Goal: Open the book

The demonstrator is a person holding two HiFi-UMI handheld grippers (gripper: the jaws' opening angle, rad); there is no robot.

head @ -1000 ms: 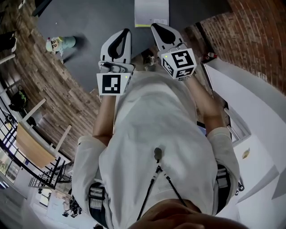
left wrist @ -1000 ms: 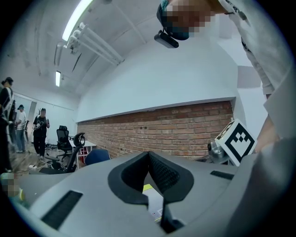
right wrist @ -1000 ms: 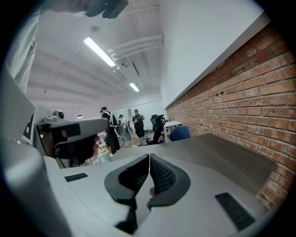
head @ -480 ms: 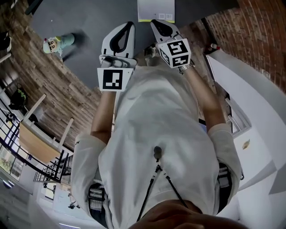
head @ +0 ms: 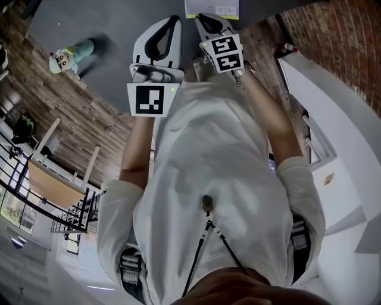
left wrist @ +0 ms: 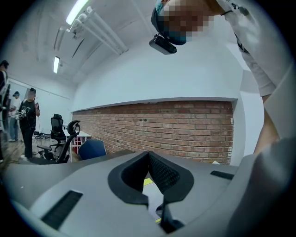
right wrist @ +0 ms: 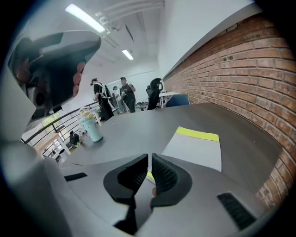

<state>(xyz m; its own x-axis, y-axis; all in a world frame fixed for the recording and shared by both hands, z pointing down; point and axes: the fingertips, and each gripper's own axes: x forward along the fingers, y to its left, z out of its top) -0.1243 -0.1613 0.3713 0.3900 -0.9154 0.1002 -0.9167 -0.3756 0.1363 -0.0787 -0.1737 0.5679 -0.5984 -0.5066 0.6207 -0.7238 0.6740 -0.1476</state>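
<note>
The book, grey with a yellow-green strip along one edge, lies closed on the dark table at the top of the head view. My right gripper is shut and empty, its tip just short of the book's near edge. In the right gripper view the book lies flat just beyond the closed right gripper, which tilts down toward it. My left gripper hovers to the left of the right one, also shut and empty. In the left gripper view the left gripper points nearly level at a brick wall.
A pale green bottle with a cartoon head lies on the table's left part; it shows as the bottle in the right gripper view. A brick wall runs beyond the table. Several people and office chairs stand far off.
Both grippers have moved forward and down toward the book. The right one dropped more and tilted further down, its tip now at the book's near edge. Both jaws stayed shut.
</note>
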